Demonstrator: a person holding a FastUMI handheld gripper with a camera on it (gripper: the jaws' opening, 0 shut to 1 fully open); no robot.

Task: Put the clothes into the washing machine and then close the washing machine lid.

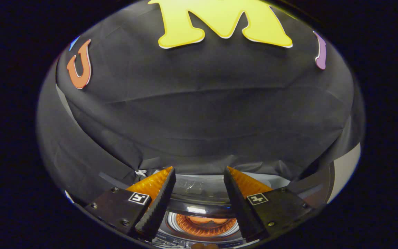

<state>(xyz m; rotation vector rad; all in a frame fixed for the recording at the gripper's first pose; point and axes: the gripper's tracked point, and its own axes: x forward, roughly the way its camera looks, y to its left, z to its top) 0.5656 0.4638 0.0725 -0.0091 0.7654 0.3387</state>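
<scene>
My gripper (199, 170) is open, with a wide gap and nothing between its fingers. Low between the fingers I see the top of the washing machine (185, 238) and its round drum opening (206, 224). An orange garment (207, 220) lies inside the drum. Just beyond the opening, a glossy dark rim and a clear panel look like the machine's lid (195, 189), apparently raised; I cannot tell its exact angle. The fingers hover above the machine and touch nothing.
The booth's black cloth wall (202, 114) hangs close behind the machine and spans the space ahead. A pale panel (347, 169) shows past the right finger, beside a dark curved edge.
</scene>
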